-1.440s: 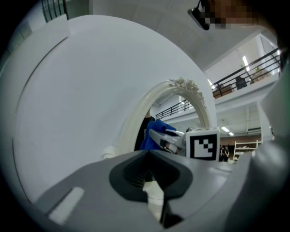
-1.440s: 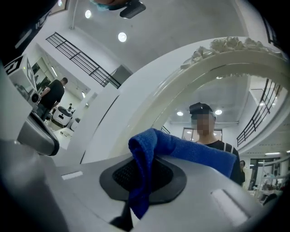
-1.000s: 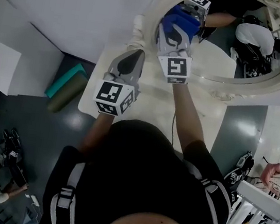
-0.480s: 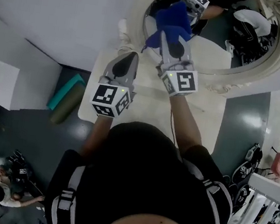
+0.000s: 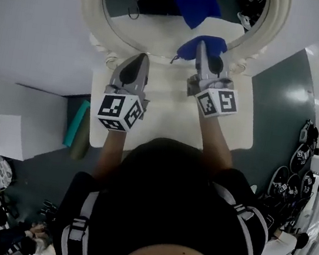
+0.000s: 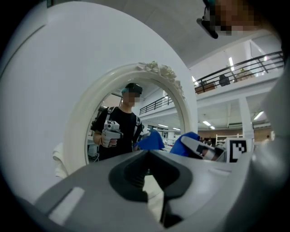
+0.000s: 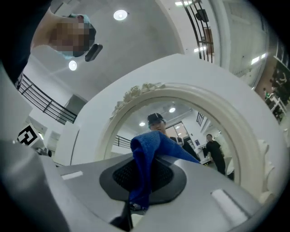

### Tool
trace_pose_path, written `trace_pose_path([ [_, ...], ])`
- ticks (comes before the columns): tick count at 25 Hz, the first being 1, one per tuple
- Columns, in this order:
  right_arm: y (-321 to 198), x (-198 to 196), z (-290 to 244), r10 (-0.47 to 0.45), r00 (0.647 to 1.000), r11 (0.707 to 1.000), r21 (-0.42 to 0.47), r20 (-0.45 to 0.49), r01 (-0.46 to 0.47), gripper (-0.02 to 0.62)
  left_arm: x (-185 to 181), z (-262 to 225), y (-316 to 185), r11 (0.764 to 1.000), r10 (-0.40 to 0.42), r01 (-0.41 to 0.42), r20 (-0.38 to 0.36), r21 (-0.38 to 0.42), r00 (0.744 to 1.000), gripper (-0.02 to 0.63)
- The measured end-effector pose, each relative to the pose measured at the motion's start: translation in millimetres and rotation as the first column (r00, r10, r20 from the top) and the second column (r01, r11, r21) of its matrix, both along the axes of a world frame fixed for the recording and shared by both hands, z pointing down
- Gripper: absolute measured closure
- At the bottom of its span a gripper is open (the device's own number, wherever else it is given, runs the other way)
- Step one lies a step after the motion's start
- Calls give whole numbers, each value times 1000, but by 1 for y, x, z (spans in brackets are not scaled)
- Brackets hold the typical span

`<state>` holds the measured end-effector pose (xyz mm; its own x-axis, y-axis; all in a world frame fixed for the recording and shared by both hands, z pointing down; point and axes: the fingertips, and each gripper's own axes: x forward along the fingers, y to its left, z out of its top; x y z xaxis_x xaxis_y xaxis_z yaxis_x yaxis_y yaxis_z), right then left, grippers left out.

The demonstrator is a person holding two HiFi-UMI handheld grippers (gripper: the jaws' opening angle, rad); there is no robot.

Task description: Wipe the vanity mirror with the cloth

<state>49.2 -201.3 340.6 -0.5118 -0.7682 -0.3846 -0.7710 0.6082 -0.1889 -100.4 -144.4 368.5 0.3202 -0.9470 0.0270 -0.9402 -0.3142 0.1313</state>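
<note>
The oval vanity mirror (image 5: pixel 153 7) in its cream carved frame (image 5: pixel 89 12) stands at the back of a white table (image 5: pixel 166 119). My right gripper (image 5: pixel 204 49) is shut on a blue cloth (image 5: pixel 200 45), which sits at the bottom rim of the glass; the cloth's reflection (image 5: pixel 198 8) shows above it. In the right gripper view the cloth (image 7: pixel 144 167) hangs from the jaws in front of the mirror (image 7: pixel 181 131). My left gripper (image 5: pixel 139 58) hovers over the table left of it, shut and holding nothing. The left gripper view shows the mirror (image 6: pixel 131 131) and the cloth (image 6: pixel 186 141).
A pale rag (image 6: pixel 59 159) hangs beside the frame's left side. On the floor left of the table lie teal rolls (image 5: pixel 77 122) near a white cabinet (image 5: pixel 1 133). Shelving and gear (image 5: pixel 317 183) stand at the right. People are reflected in the glass.
The right gripper has brought the blue cloth down the glass to the mirror's lower rim. The head view has swung, so the mirror now sits centred at the top. The left gripper has hardly moved.
</note>
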Motion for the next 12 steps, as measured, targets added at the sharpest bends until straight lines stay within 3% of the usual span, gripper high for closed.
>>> trace_pose_path([
  [6,-19,87,11,144,989,989,-20,10,-144,566,60,-14,-15,996,83,-84,17,30,996,598],
  [12,-51,120,13,198,980,980,-23,15,-198,566,83,-18,-20,995,87,-89,37,43,995,598],
])
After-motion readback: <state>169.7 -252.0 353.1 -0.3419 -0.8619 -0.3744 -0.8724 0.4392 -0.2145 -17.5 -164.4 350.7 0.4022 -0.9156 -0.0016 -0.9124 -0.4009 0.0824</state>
